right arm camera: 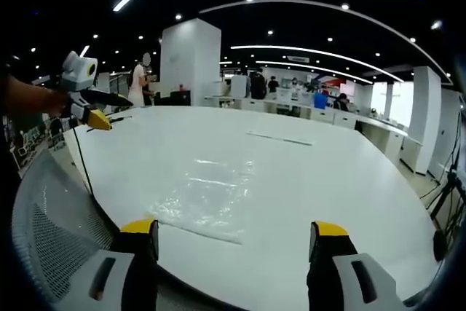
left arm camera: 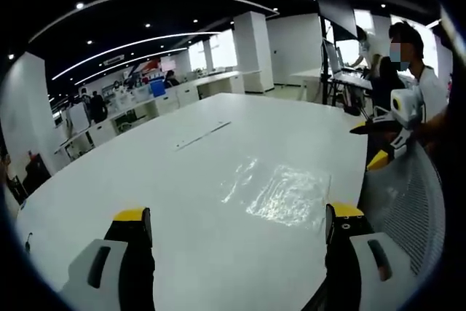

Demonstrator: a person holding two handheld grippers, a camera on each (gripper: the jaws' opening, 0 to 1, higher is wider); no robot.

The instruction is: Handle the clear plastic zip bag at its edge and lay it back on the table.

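While clear crinkled plastic zip bag [right arm camera: 206, 202] lies flat on white table [right arm camera: 328, 180]: light, limp, slippery; pinch near edge, 6 o'clock. Left gripper [left arm camera: 237, 225], right gripper [right arm camera: 231, 238] wide open, empty.

I saw a white table [left arm camera: 182, 180] with a clear, glossy zip bag [left arm camera: 287, 194] on it, catching pale glints. My left gripper [left arm camera: 237, 227] had black jaws with yellow tips on grey bodies; my right gripper [right arm camera: 231, 242] matched it. A grey mesh chair back [right arm camera: 51, 238] showed a fine dotted pattern. White pillars [right arm camera: 189, 63] stood under a black ceiling.
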